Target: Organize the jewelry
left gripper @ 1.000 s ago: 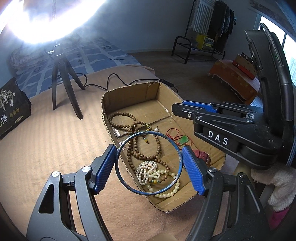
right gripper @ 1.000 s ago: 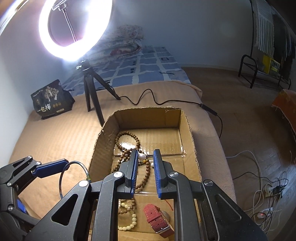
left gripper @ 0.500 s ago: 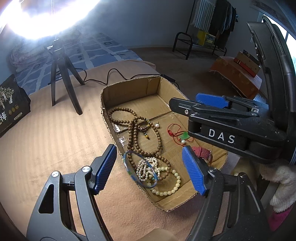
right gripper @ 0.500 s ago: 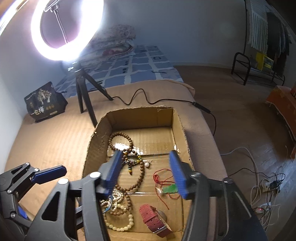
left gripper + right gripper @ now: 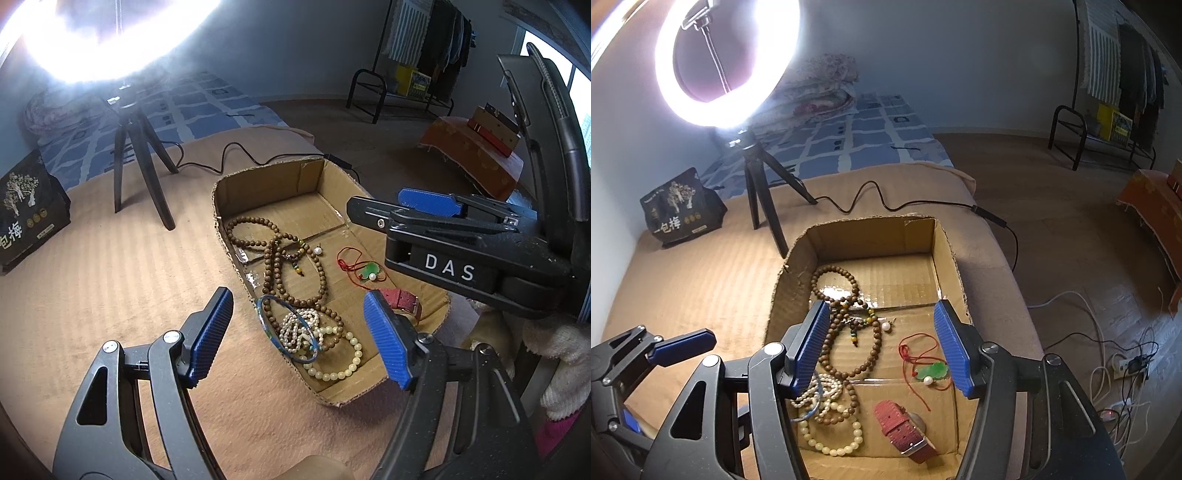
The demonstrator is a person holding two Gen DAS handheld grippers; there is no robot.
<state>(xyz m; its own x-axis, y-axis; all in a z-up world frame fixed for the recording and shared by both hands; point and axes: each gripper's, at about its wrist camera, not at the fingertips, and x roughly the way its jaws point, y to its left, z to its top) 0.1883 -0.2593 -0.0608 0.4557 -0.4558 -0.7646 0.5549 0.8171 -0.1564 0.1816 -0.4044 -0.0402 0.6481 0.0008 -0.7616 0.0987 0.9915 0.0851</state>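
Observation:
A cardboard box [image 5: 266, 170] [image 5: 871, 221] lies on the tan bedspread. In it are a brown bead necklace [image 5: 280, 266] [image 5: 849, 332], a pearl bracelet [image 5: 295, 328], a pale bead bracelet [image 5: 343, 362] [image 5: 831, 439], a red cord with a green pendant [image 5: 365, 271] [image 5: 932, 371] and a red watch strap [image 5: 400, 301] [image 5: 905, 432]. A blue bangle [image 5: 288, 332] [image 5: 812, 406] rests on the pearls. My left gripper [image 5: 297, 295] hangs open above the box's near end, holding nothing. My right gripper [image 5: 882, 306] [image 5: 443, 236] is open over the box, with nothing between its pads.
A ring light on a black tripod [image 5: 140, 158] [image 5: 757, 195] stands behind the box, its cable [image 5: 886, 206] running right. A black printed bag [image 5: 26, 214] [image 5: 679, 206] sits at the left. The bed drops off to the floor on the right, where cords [image 5: 1108, 354] lie.
The blue bangle left my left gripper and dropped onto the pearls in the box. My right gripper went from shut to open, and a small pearl now lies by the green pendant.

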